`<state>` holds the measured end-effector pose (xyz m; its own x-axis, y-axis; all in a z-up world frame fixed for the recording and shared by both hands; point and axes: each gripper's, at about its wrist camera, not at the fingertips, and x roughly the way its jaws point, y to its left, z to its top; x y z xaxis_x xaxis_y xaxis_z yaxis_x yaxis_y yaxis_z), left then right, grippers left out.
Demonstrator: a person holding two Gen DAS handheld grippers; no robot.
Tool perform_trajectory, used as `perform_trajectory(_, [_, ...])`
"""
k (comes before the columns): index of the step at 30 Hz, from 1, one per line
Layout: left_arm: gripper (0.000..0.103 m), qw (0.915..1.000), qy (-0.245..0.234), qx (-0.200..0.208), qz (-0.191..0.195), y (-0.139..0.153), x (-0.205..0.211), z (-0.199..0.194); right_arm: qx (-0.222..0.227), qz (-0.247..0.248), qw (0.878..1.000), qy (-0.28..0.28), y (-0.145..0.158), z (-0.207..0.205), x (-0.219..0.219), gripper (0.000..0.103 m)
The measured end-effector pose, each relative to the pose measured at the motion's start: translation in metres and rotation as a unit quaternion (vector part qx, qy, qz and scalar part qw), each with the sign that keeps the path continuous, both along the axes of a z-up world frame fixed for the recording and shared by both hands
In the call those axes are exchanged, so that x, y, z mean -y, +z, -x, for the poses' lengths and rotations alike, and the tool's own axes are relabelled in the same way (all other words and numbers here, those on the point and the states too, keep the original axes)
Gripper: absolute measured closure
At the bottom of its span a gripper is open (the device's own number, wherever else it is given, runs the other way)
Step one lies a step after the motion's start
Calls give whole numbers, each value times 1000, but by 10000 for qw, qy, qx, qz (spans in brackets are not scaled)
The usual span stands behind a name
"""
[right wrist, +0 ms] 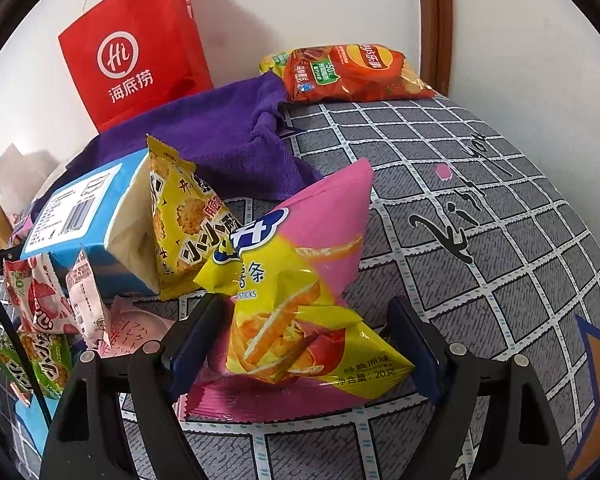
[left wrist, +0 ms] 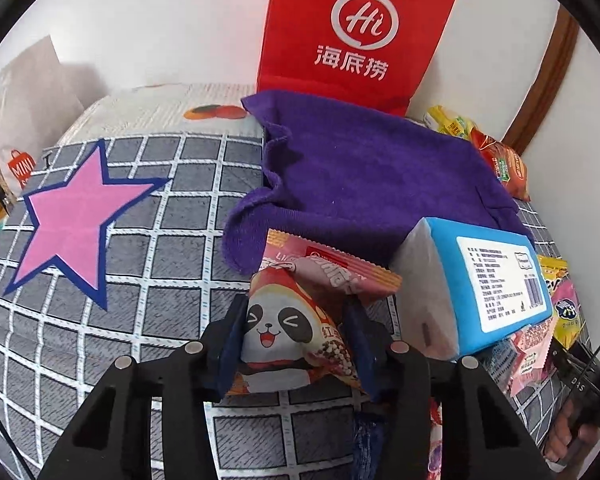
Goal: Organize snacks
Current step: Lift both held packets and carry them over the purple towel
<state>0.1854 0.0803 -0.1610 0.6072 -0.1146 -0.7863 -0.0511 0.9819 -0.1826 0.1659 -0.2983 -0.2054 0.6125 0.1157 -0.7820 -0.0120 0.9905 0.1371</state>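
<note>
The left tool point(left wrist: 296, 320) is clenched on a panda-printed snack packet point(left wrist: 288, 332): both dark blue pads press into the packet's sides, and the wrapper bulges between them, its pink crimped top point(left wrist: 340, 268) sticking out ahead of the fingertips. No earlier view is at hand to compare. Beneath this tool lies a grey checked bed cover point(left wrist: 172, 208) with white grid lines. Ahead and to the tool's left a pink star with a blue border point(left wrist: 72, 216) is printed on the cover. Straight ahead a purple towel point(left wrist: 364, 176) lies rumpled, and beyond it a red paper bag point(left wrist: 356, 32) with a white "Hi" logo stands against the white wall. Just to the tool's right a blue tissue pack point(left wrist: 480, 288) leans, its white label facing up, close beside the held packet. The right tool point(right wrist: 300, 340) stands wide, released, with a pink and yellow potato-stick bag point(right wrist: 300, 292) lying on the cover between its fingers; the left pad point(right wrist: 192, 328) is at the bag's edge, though whether it touches cannot be told, and the right pad point(right wrist: 416, 344) is apart from the bag or barely at its corner. Ahead-left of this tool a yellow cracker packet point(right wrist: 184, 216) leans on the tissue pack, and further left small pink packets point(right wrist: 60, 300) and a green packet point(right wrist: 40, 364) lie in a heap. Far ahead a red crisp bag point(right wrist: 356, 72) rests at the cover's edge by the wall, with the towel's corner beside it.
</note>
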Motion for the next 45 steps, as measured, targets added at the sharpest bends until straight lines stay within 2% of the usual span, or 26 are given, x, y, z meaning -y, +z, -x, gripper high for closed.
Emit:
perform_trajectory(5, [58,9998,48,169,85,16,-7,14,2,24,10000,16,0,0,0,19])
perform_trajectory(17, [58,9988,176,444,-112,44,-16,56,27,137,9999,30,0,0,-3,20])
perform_trajectory(25, [58,9971,72,658,-373,71,-5,70,251,263,9991,-216,12,18,0,35])
perform_trajectory(30, [58,9962,45,692,-529,85,6,62,392,391,9983,-187,36,30,0,40])
perform_trajectory(34, [58,9955,7,696,-647,96,18,51,635,130,9975,-264,71,33,7,42])
perform_trajectory(37, [58,9948,-34,715,-729,105,28,41,793,-17,9967,-193,95,24,6,45])
perform_trajectory(40, [58,9942,-83,737,-782,113,37,30,981,50,9951,-119,115,13,0,48])
perform_trajectory(45, [58,9945,-145,738,-723,121,43,9,1164,-24,9930,195,140,-14,-19,51])
